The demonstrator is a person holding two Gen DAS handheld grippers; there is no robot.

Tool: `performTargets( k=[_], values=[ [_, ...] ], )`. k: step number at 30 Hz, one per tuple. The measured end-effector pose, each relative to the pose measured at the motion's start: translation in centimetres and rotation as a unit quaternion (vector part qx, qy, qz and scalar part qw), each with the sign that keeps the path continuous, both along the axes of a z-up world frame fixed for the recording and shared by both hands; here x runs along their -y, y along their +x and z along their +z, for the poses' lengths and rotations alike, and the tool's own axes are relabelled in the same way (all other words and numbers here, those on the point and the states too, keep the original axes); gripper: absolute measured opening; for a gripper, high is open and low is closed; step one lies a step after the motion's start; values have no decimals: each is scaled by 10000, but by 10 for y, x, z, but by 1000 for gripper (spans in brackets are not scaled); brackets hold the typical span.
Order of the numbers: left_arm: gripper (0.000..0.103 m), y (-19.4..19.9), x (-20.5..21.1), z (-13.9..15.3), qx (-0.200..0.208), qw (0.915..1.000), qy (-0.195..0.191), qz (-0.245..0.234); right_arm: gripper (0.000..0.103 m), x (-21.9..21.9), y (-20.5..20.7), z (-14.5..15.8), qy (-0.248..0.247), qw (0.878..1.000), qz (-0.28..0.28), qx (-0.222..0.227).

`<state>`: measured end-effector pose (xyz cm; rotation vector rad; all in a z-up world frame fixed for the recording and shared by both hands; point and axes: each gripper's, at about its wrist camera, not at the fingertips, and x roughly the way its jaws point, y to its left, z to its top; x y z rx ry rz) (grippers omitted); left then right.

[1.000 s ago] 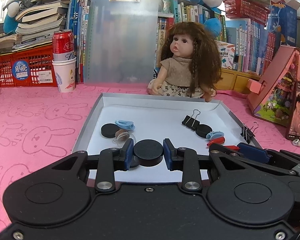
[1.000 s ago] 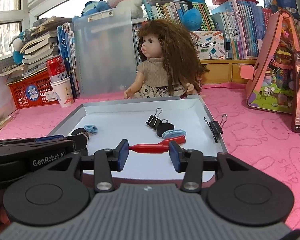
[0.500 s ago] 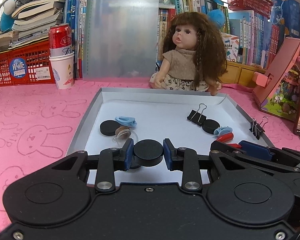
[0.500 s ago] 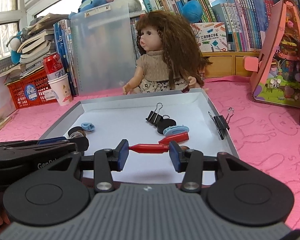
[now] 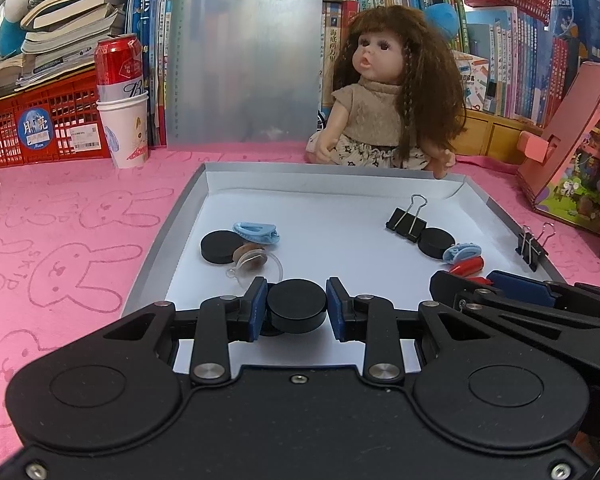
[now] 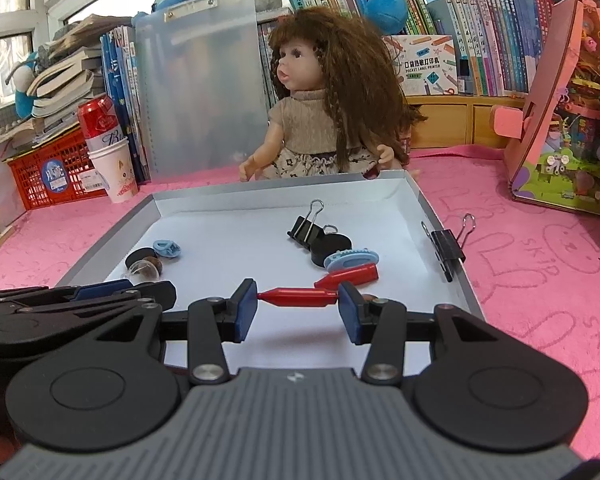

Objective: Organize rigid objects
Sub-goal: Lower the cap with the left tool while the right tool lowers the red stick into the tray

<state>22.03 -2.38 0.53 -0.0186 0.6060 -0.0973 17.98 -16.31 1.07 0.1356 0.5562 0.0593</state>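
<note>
We read "POCKET LABEL PRINTER" under a line of Chinese characters on the white box standing on the shelf behind the doll. The pink cloth on the bench carries "SKIP" drawn beside its rabbit outlines. On the red can we make out only a large script "B". The round blue sticker on the red crate shows the characters "月亮". The book spines bear Chinese titles too small for us to read.
</note>
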Motion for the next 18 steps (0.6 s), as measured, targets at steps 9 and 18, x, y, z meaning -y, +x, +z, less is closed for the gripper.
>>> performTargets(
  k=[9, 18],
  values=[
    [30, 10, -4, -3, -120, 9999, 22, 50, 51, 2, 11, -2, -40, 9997, -53, -248],
    [38, 12, -3, -3, -123, 9999, 66, 18, 54, 5, 13, -3, -1, 9995, -76, -298]
  ],
)
